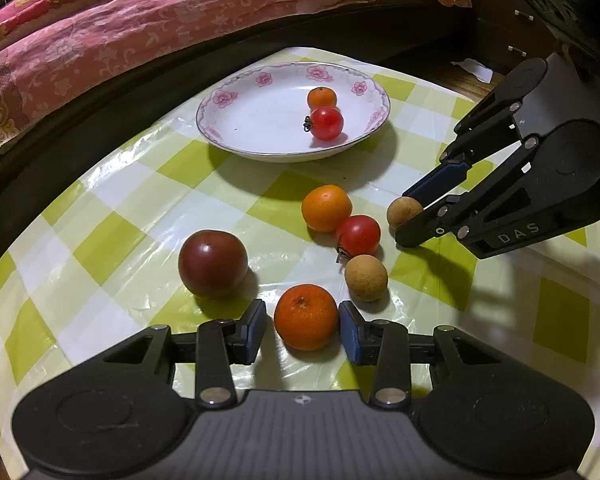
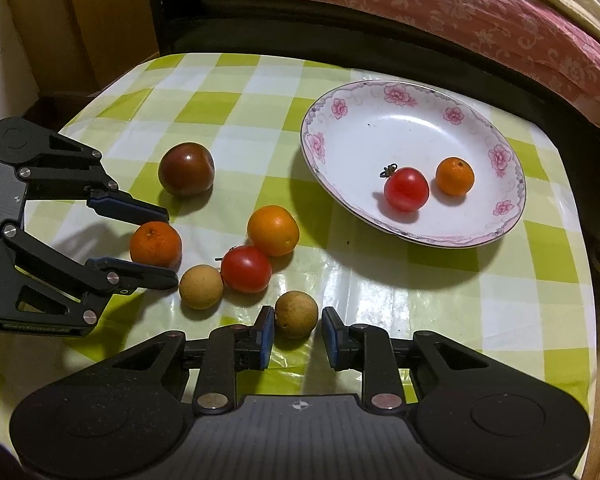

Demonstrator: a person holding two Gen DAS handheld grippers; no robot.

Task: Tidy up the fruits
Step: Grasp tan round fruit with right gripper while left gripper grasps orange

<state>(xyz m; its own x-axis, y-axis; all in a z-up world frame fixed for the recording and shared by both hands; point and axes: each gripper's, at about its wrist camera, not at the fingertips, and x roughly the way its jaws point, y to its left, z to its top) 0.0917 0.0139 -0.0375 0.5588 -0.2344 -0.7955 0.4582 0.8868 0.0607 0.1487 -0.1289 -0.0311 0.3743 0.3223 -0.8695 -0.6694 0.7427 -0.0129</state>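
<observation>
a glossy plastic cloth [image 2: 340, 280] is covering the bench, catching glare. the glazed plate [image 2: 380, 128] is shining; the brown fruit [image 2: 296, 314] is looking matt and rough.

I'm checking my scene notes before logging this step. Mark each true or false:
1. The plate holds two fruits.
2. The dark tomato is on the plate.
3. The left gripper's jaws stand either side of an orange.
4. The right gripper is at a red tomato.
1. True: the plate holds a red tomato and a small orange.
2. False: the dark tomato sits on the cloth, well apart from the plate.
3. True: the left gripper has an orange between its jaws, on the cloth.
4. False: the right gripper is shut on a longan, a brown fruit, on the cloth.
</observation>
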